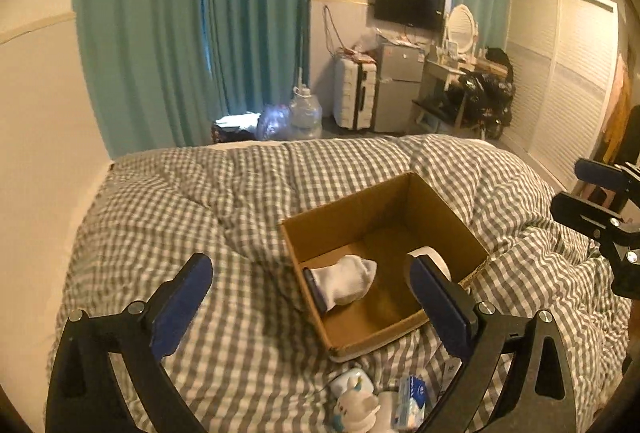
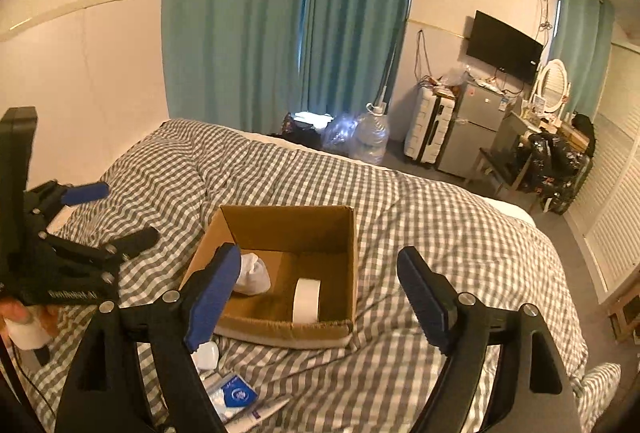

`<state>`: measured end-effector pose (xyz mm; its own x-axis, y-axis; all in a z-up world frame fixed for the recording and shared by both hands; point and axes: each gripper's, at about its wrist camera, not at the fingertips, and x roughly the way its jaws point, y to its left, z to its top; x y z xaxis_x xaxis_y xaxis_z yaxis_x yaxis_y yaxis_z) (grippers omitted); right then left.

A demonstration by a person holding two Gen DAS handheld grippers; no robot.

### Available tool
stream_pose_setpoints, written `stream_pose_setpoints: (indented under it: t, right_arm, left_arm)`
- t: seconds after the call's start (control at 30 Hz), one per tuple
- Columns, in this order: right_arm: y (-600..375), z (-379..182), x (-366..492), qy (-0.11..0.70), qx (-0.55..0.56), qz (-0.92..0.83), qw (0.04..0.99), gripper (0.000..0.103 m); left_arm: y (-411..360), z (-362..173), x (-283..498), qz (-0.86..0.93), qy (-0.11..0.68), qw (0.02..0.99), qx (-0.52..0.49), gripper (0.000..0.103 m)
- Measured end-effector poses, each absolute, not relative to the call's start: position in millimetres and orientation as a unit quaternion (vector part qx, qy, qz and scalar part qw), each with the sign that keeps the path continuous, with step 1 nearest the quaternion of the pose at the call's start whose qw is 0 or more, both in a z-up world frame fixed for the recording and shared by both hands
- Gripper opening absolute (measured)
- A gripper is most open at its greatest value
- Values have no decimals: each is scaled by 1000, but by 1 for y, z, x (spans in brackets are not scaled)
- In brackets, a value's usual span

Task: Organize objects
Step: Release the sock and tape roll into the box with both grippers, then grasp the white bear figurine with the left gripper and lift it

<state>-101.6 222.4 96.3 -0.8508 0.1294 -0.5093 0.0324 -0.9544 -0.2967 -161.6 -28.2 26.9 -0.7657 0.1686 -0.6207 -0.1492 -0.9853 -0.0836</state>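
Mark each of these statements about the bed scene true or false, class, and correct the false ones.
1. The cardboard box sits open on the checked quilt. True.
2. The white sock lies on the quilt outside the box. False: it lies inside the box, against a side wall.
3. The roll of white tape stands on edge inside the box. True.
4. The right gripper is shut on the tape. False: its jaws stand open and hold nothing.
5. The left gripper is open and empty. True.
6. Every small item is already in the box. False: packets and other small things lie on the quilt in front of it.
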Motion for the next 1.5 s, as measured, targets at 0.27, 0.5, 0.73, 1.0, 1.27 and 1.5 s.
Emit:
stream_pose_setpoints:
  t: [0.27, 0.5, 0.73, 1.0, 1.27, 1.5]
  right_arm:
    - [221, 72, -70, -162, -276, 947, 39, 89]
    - [220, 21, -76, -174, -308, 934, 52, 89]
    - [227, -32, -98, -172, -359, 916, 55, 89]
    - [230, -83, -102, -186, -410, 891, 50, 89]
    - [238, -103, -103, -177, -431, 884, 48, 89]
    - [237, -116, -101, -177, -454, 873, 30, 89]
  left_arm:
    - [-41, 21, -125, 944, -7, 55, -326, 102]
    - [-40, -25, -118, 934, -4, 39, -355, 102]
    - [-29, -78, -125, 913, -3, 37, -406, 102]
    - [-2, -121, -121, 889, -3, 69, -453, 102]
    - [20, -159, -128, 868, 38, 76, -489, 102]
    - [42, -178, -131, 851, 50, 130, -506, 48]
